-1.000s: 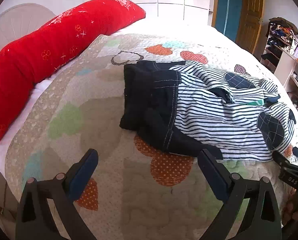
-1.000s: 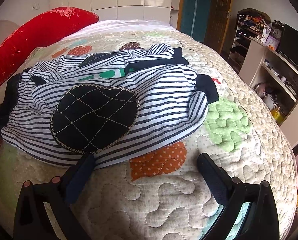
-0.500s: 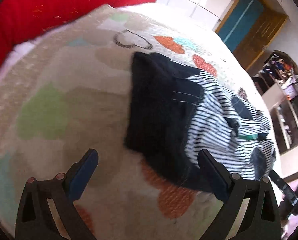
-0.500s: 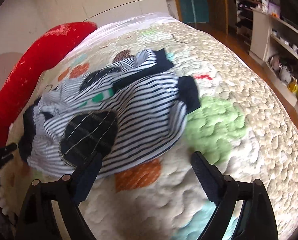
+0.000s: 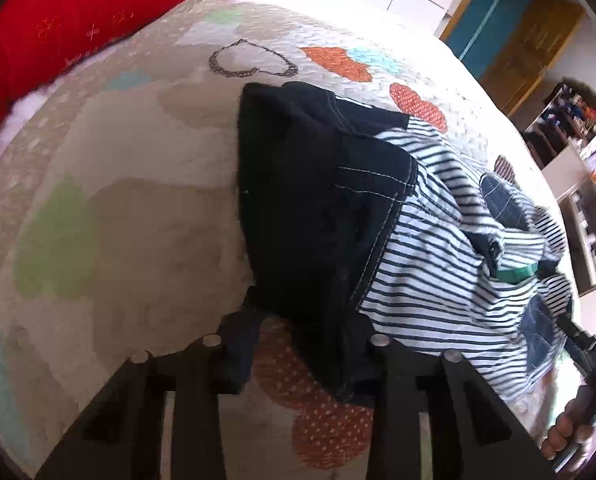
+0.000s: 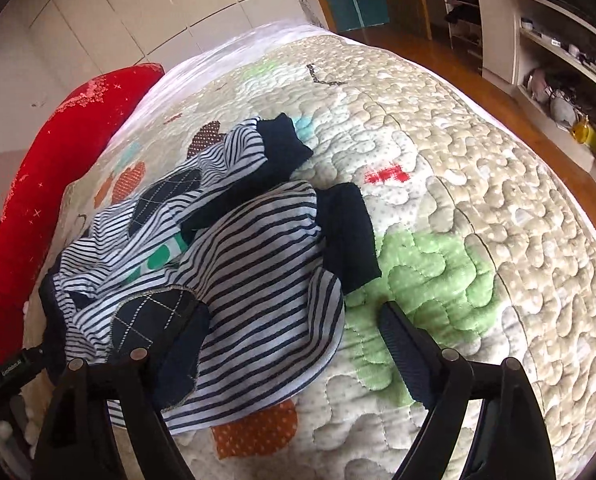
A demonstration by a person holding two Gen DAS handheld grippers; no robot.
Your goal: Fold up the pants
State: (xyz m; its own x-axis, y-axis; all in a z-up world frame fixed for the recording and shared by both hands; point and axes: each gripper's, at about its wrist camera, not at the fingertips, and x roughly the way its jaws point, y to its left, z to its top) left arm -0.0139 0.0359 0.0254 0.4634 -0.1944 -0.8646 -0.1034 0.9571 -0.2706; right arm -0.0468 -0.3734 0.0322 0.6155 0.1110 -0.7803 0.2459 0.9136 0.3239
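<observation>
Striped pants (image 5: 438, 264) crumpled mid-quilt (image 5: 145, 184), dark waistband toward the red pillow (image 5: 77, 20). Soft, light, floppy knit; will sag and drag. Left gripper (image 5: 298, 344) just narrowed, dark waistband corner between the fingers, apparently pinched. Right gripper (image 6: 289, 344) wide, straddling the striped leg hem, nothing gripped. Best taken at waistband and cuff.
</observation>
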